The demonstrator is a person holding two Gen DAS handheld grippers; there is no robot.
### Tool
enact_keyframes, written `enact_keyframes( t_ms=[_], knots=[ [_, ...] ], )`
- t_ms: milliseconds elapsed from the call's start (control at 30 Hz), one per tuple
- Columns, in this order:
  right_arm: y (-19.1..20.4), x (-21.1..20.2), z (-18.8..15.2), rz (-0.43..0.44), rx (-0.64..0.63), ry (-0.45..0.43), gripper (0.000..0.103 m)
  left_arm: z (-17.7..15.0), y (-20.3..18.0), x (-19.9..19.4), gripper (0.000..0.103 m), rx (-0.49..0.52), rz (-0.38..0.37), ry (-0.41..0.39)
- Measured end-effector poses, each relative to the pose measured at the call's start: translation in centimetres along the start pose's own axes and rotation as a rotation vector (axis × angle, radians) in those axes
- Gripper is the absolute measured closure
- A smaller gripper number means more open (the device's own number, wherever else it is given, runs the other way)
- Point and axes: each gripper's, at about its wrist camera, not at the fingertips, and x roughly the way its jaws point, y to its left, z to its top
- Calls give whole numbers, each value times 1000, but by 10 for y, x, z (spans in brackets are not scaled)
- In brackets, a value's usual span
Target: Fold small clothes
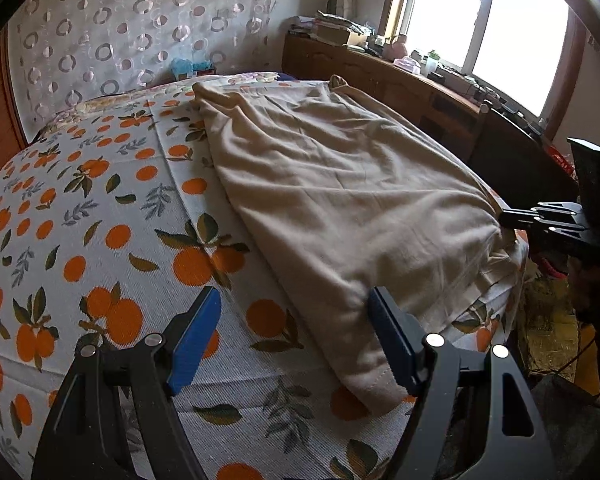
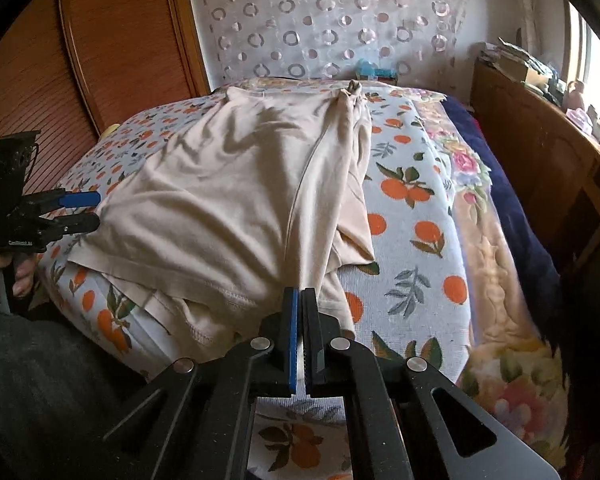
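**Beige garment spread on an orange-print bed, one gripper wide, one pinched on the hem**

At the far left of the right wrist view stands a reddish wooden wardrobe [image 2: 112,40] with ribbed panels. Beside it, across the far wall, hangs a pale curtain [image 1: 140,28] patterned with rings and dots. The bed fills the middle of the room; its cover [image 1: 80,220] is white with printed oranges and leaves (a second, floral blanket [image 2: 496,264] lies along its right side, with a dark blue one [image 2: 512,200] beyond it).

The beige garment [image 1: 340,200] lies on the cover, wrinkled, running from the near edge of the bed towards the far end, with one side folded over itself along a lengthwise seam.

The left gripper [image 1: 296,336] hovers at the garment's near left corner with its jaws spread wide; the blue pads [image 1: 196,340] stand apart, the right one at the fabric's edge, gripping nothing. The right gripper [image 2: 300,340] is clenched at the near hem of the garment, its jaws closed to a thin slit where the cloth runs in.

To the right, a dark wooden sideboard [image 1: 400,80] runs along the wall, its top crowded with small things, under a bright window [image 1: 480,20].
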Motion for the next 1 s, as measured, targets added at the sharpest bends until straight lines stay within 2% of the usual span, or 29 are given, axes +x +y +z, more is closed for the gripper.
enact_keyframes(
  t_ms=[133,200,300,367,400,467,533,600,700,800,900,967,1000],
  knots=[
    [2,0,1,-12,8,-19,101,0,0,0,26,-2,2,3],
    [0,2,-1,-30,17,-27,97,0,0,0,26,1,4,1],
    [-2,5,-3,-49,31,-27,73,-1,1,0,26,0,3,1],
    [-4,7,-4,-43,51,-32,47,-1,0,0,26,2,5,1],
    [-5,9,-4,-43,57,-30,45,-1,0,0,26,3,6,0],
    [-5,12,-5,-36,59,-27,44,-1,-2,-1,26,9,2,0],
    [-5,14,-6,-26,55,-21,44,-2,-4,-2,36,17,-20,-1],
    [-4,14,-6,-37,39,-21,44,-3,-6,-2,50,17,-56,2],
    [-2,13,-6,-7,23,-10,44,-4,-12,-3,62,28,-75,8],
    [4,12,-7,-7,-7,-2,45,-5,-14,-3,65,29,-93,16],
    [7,12,-7,2,-19,-2,57,-6,-16,-3,65,32,-107,20],
    [7,13,-6,26,-10,-6,71,-6,-18,-3,65,33,-119,24],
    [7,13,-6,36,-6,-8,74,-6,-18,-3,66,33,-133,26]
  ],
)
